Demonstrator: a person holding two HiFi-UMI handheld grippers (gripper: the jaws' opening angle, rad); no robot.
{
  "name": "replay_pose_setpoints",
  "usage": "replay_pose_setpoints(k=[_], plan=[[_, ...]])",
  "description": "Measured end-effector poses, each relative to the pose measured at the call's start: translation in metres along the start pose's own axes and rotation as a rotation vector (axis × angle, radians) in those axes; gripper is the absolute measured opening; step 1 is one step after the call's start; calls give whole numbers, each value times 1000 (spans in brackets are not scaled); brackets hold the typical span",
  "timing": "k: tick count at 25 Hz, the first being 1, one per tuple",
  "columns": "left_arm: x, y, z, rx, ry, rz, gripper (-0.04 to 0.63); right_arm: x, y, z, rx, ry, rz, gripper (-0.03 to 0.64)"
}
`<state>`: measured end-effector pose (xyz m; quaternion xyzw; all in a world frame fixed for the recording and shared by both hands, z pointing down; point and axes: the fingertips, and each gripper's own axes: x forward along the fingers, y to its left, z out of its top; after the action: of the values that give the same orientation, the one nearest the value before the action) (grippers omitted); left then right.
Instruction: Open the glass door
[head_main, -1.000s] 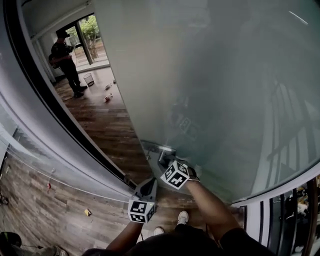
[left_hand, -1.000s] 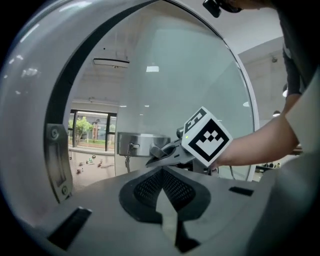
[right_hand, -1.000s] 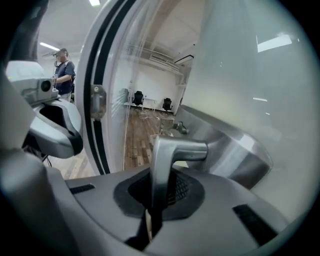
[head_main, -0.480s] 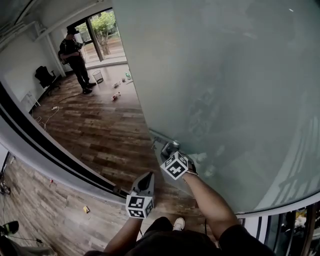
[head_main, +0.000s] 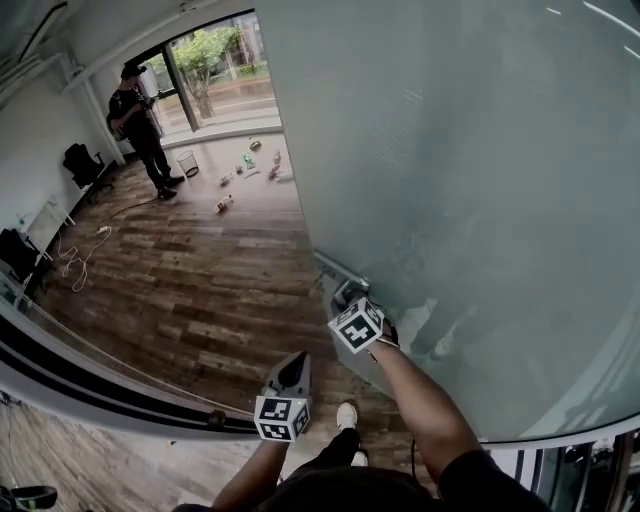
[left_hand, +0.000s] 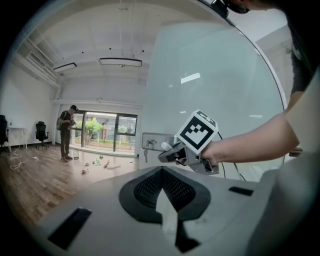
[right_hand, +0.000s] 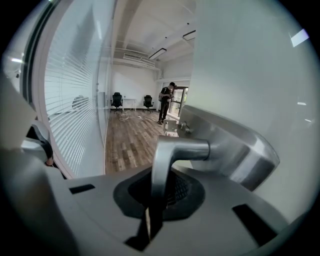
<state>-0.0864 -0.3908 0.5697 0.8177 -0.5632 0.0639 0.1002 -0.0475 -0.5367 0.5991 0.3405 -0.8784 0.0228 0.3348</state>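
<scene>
The right gripper (head_main: 346, 296) is closed on the handle (right_hand: 172, 150) of the glass door (head_main: 480, 190). In the right gripper view the metal lever goes straight down between the 2 jaws, and they press on it from both sides. So the handle lies directly ahead of this gripper, with no gap. Its long axis runs along the line in which the gripper points, and its short stem turns off to the right into the metal plate (right_hand: 235, 145) on the glass. This plate sits at the free edge of the door. Left of the handle the doorway is already open onto a wooden floor (head_main: 200, 290).

The left gripper (head_main: 296, 360) is below and left of the handle, near it but not touching. Its jaws seem to be together with nothing between them, though its own view shows them only from behind.

We judge that the right hand alone must do the next move. It should carry the handle sideways so that the door swings wider.
</scene>
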Motion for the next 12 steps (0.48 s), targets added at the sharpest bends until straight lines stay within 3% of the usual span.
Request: replay_pose_setpoints(k=[12], plan=[[125, 10, 32, -8, 3, -90, 2, 23, -145, -10, 105, 7, -109, 14]])
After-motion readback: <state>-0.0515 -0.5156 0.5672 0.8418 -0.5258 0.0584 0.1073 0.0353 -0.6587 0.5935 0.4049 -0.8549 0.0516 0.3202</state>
